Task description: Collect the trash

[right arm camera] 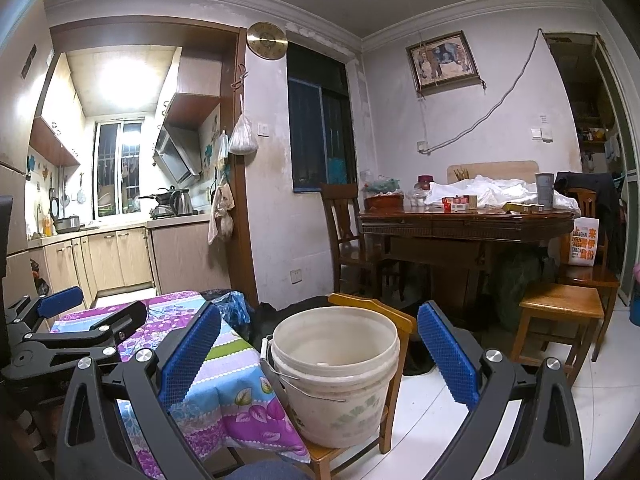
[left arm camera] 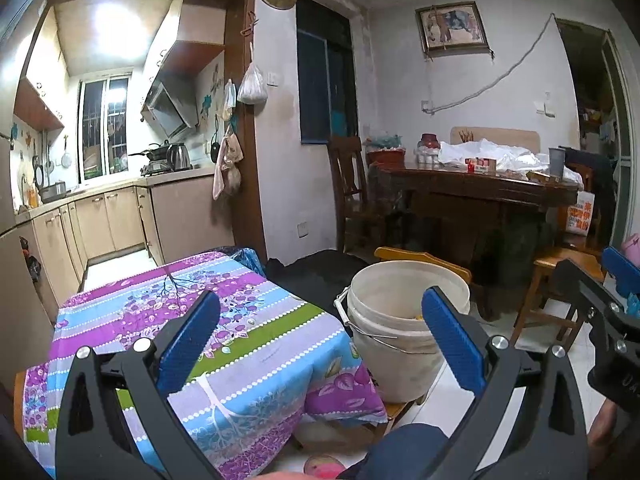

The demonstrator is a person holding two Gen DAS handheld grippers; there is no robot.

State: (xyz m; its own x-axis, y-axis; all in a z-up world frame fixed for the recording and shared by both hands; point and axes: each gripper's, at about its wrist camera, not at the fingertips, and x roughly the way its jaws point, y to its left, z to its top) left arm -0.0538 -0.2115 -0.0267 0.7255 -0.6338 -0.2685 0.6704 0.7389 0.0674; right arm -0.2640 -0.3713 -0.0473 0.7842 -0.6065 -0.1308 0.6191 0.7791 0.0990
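My left gripper (left arm camera: 320,298) is open and holds nothing; it hovers over the low table's purple, blue and green cloth (left arm camera: 240,344). To the right, off the table's corner, a white plastic bucket (left arm camera: 396,332) with a wire handle stands on a wooden chair, and something small and yellow shows inside it. My right gripper (right arm camera: 320,311) is open and holds nothing; it hangs just before and above the bucket (right arm camera: 336,376), whose bottom is mostly bare. Each gripper shows at the edge of the other's view: the right gripper (left arm camera: 600,280), the left gripper (right arm camera: 92,308). No loose trash shows on the cloth.
A dark dining table (right arm camera: 468,220) piled with bags and boxes stands at the back right, with a wooden stool (right arm camera: 560,304) before it. A blue plastic bag (right arm camera: 236,308) lies behind the low table. The kitchen opens at the left. A person's knee (left arm camera: 412,448) is at the bottom.
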